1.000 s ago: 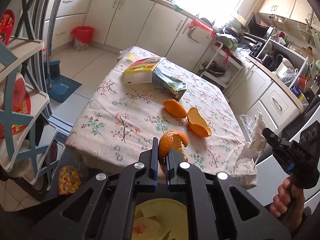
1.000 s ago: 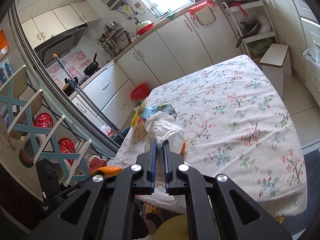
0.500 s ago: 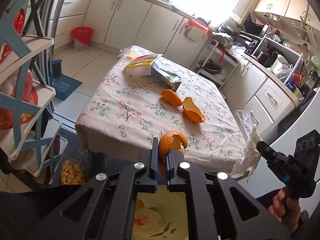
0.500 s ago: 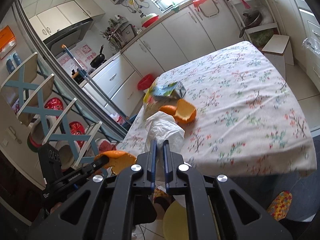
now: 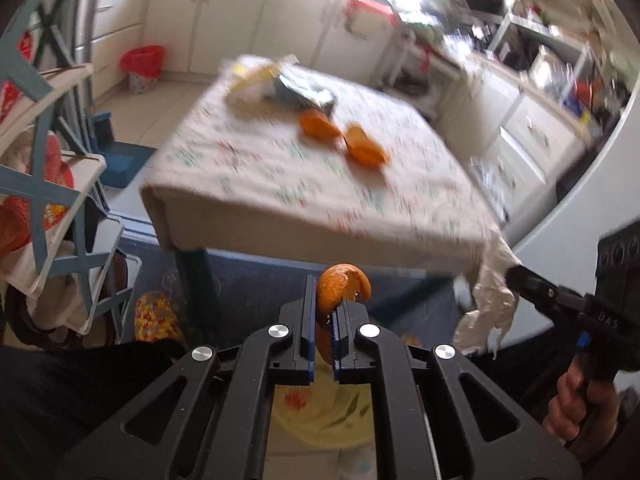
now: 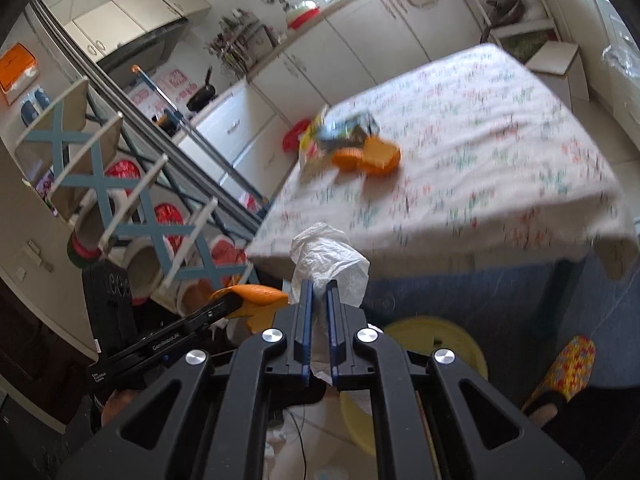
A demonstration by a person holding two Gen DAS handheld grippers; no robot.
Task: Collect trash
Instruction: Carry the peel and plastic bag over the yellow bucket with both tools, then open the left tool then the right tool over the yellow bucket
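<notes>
An orange peel (image 5: 342, 286) is clamped between the jaws of the left gripper (image 5: 324, 312), which are nearly shut on it; part of the peel curls up above the fingertips, part hangs below between the pads. The same peel is seen in the right wrist view at approx. the lower left, held out from the tip of the left gripper (image 6: 236, 300).

A crumpled white tissue (image 6: 328, 260) is pinched by the right gripper (image 6: 318, 308), jaws nearly closed on it, w/ the bulk of the paper bunched above the fingertips and a bit trailing below. In the left wrist view the tissue (image 5: 490, 292) is seen dangling from the right gripper (image 5: 514, 272), and a hand (image 5: 572, 404) is wrapped round that gripper's handle.

Both grippers are held off the near edge of the table (image 5: 320, 216), lower than its top, above the floor. A yellow bin (image 6: 440, 340) is seen below the grippers on the floor; in the left view its yellow inside (image 5: 320, 412) shows between the gripper arms, blurred.

On the table, covered w/ a floral cloth, two more peel pieces (image 5: 344, 140) are left lying near each other, and beyond them a packet (image 5: 304, 94) and a yellow & white box (image 5: 250, 80) at the far end. Both views are motion-blurred, so fine detail can't be told.

A patterned slipper (image 6: 568, 368) is seen at the lower right, and a blue & white rack (image 5: 52, 160) stands at the left.
</notes>
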